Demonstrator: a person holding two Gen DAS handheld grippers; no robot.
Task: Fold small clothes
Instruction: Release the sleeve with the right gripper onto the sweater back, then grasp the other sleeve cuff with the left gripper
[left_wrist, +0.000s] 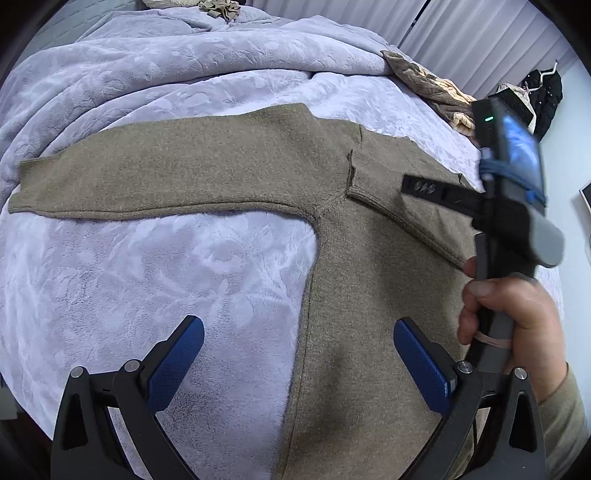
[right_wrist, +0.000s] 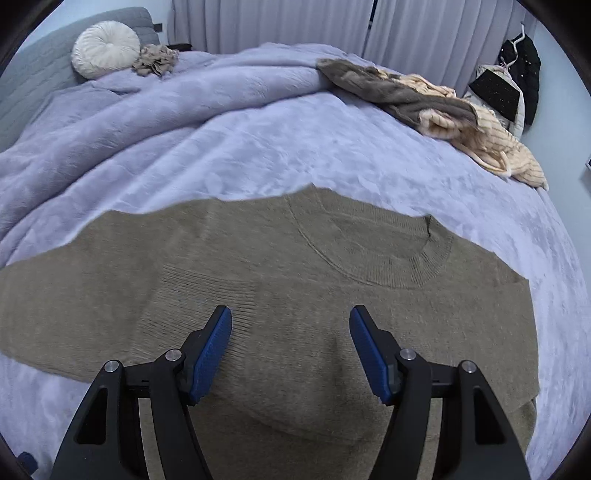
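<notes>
An olive-brown knit sweater lies flat on the lavender bed cover. Its left sleeve stretches out to the left. Its other sleeve is folded across the chest, below the round collar. My left gripper is open and empty above the sweater's left side edge. My right gripper is open and empty above the sweater's chest. In the left wrist view the right gripper's black fingers show at the right, held by a hand.
A pile of grey and cream clothes lies at the bed's far right. A round white cushion and a small brown garment sit by the headboard. Grey curtains hang behind. Dark clothes hang at the far right.
</notes>
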